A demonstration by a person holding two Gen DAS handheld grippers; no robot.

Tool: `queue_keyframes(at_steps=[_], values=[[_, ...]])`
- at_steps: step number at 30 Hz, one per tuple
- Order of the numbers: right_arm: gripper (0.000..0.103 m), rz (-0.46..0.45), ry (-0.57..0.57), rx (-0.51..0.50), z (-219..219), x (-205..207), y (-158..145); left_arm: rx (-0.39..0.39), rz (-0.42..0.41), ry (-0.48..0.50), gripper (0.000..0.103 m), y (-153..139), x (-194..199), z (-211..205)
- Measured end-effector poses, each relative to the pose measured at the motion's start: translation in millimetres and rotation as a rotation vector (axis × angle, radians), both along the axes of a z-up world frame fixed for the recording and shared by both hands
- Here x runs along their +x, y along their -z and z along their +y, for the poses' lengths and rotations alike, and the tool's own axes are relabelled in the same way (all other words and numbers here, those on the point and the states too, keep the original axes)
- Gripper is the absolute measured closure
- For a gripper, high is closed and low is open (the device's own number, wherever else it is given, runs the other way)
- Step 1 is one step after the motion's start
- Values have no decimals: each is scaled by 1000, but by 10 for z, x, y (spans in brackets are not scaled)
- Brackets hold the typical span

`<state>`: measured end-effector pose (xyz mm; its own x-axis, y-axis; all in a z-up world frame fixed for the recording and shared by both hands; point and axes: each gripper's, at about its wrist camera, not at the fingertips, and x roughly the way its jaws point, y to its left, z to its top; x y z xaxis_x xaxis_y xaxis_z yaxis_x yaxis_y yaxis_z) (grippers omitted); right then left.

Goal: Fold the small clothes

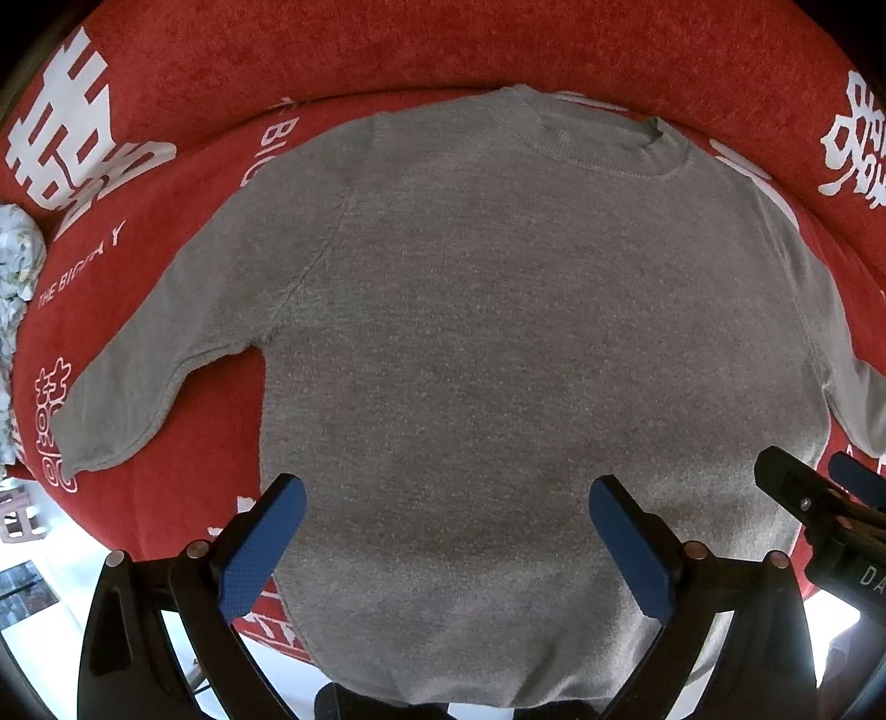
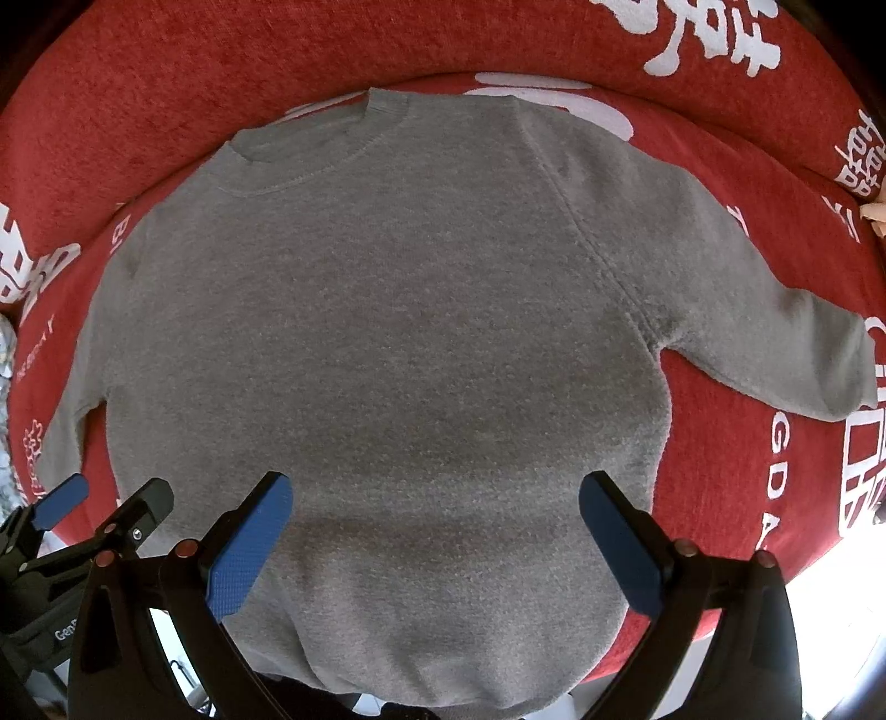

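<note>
- Both jaws gape wide and hold nothing: left hand-held gripper (image 1: 446, 531), right hand-held gripper (image 2: 434, 526), poised above the hem.
- The grey sweater (image 1: 498, 343) lies flat, front up, on the red cushion (image 1: 387, 50); a pinch might catch only the top layer.
- Its far sleeves (image 2: 775, 338) are spread wide, so they may trail or bunch during folding.

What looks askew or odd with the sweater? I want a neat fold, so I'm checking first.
Nothing stands out. The grey sweater lies flat, neck away from the camera, on the red cover, both sleeves spread out to the sides. The left gripper and right gripper are open near its hem.
</note>
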<state>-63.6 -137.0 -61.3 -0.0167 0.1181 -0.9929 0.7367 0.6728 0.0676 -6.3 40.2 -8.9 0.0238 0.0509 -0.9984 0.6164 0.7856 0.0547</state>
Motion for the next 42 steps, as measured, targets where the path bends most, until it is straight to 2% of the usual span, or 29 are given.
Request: queue_keyframes(at_steps=[29,39,42], values=[[0,13,-9,-8,61,99,24,-8,18,0,0,34,76,75],[0,24,-22,-11,117,229,37,-22,28,-31,0,89,203,174],[0,18,-41,-10,186,299,33,-48,30,-58,0,95,284,274]])
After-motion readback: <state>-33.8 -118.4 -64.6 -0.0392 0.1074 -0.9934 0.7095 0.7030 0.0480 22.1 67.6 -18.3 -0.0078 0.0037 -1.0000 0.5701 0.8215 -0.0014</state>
